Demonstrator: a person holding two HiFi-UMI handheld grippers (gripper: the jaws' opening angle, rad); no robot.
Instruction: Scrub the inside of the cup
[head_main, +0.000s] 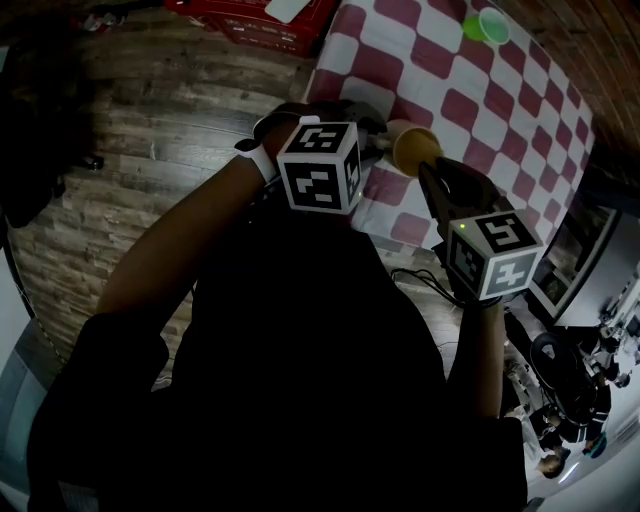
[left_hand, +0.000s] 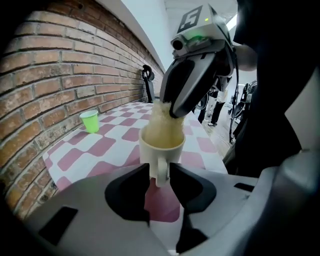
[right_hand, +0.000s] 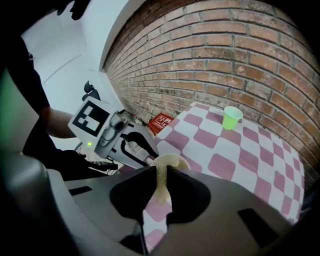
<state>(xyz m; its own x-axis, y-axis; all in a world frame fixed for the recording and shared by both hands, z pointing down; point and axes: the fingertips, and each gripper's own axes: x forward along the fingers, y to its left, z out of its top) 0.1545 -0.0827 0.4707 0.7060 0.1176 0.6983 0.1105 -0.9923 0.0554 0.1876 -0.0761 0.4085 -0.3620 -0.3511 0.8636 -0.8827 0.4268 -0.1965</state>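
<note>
A cream mug hangs above the checked table, and my left gripper is shut on its handle. A yellowish sponge is pinched in my right gripper, and its far end sits inside the mug. In the head view the mug shows between my left gripper and my right gripper, above the table's near edge. From the left gripper view the sponge fills the mug's mouth under the right gripper's dark jaws.
A red-and-white checked cloth covers the table. A green plastic cup stands at its far end, close to a brick wall. A red crate lies on the wooden floor beside the table.
</note>
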